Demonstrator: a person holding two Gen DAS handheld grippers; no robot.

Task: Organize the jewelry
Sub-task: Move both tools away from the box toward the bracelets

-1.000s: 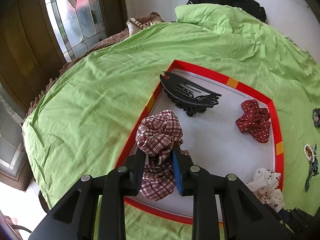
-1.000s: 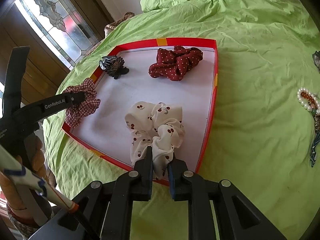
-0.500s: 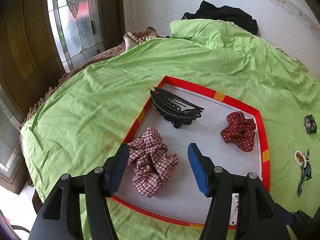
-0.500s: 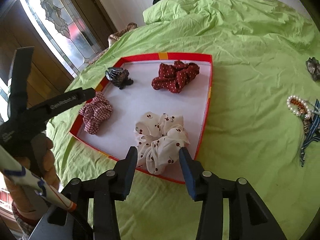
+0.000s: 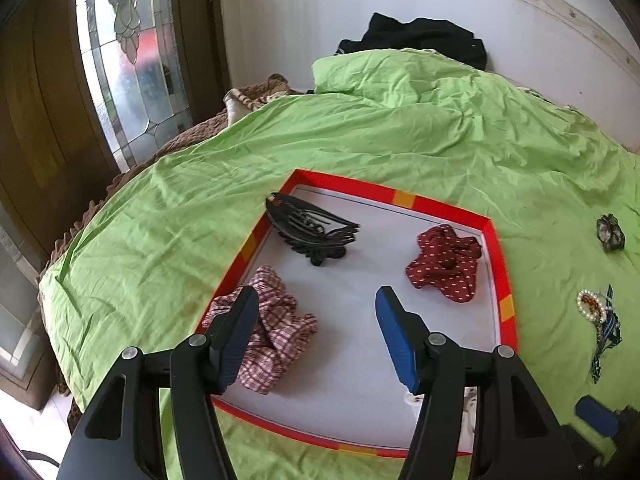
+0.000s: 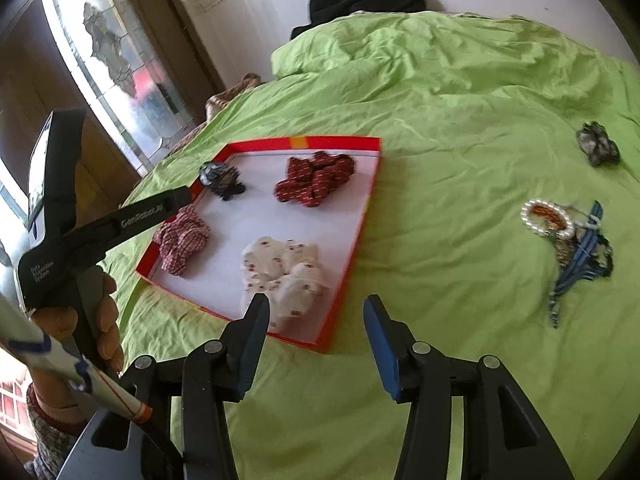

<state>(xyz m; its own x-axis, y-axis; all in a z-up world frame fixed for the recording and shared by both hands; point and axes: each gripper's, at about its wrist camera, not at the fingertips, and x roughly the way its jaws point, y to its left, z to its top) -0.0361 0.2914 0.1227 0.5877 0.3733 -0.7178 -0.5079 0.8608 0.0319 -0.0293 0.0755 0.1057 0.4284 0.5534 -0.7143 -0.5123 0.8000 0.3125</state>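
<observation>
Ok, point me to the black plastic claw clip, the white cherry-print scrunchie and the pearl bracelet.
Black plastic claw clip [image 5: 314, 232], left wrist view, on its curved teeth.
White cherry-print scrunchie [image 6: 286, 270], right wrist view, on its bunched middle folds.
Pearl bracelet [image 6: 538, 226], right wrist view, on its ring of pearls.

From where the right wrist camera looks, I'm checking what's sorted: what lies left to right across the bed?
Plaid scrunchie → black hair claw → cherry-print scrunchie → red dotted scrunchie → pearl bracelet → dark flower clip.
</observation>
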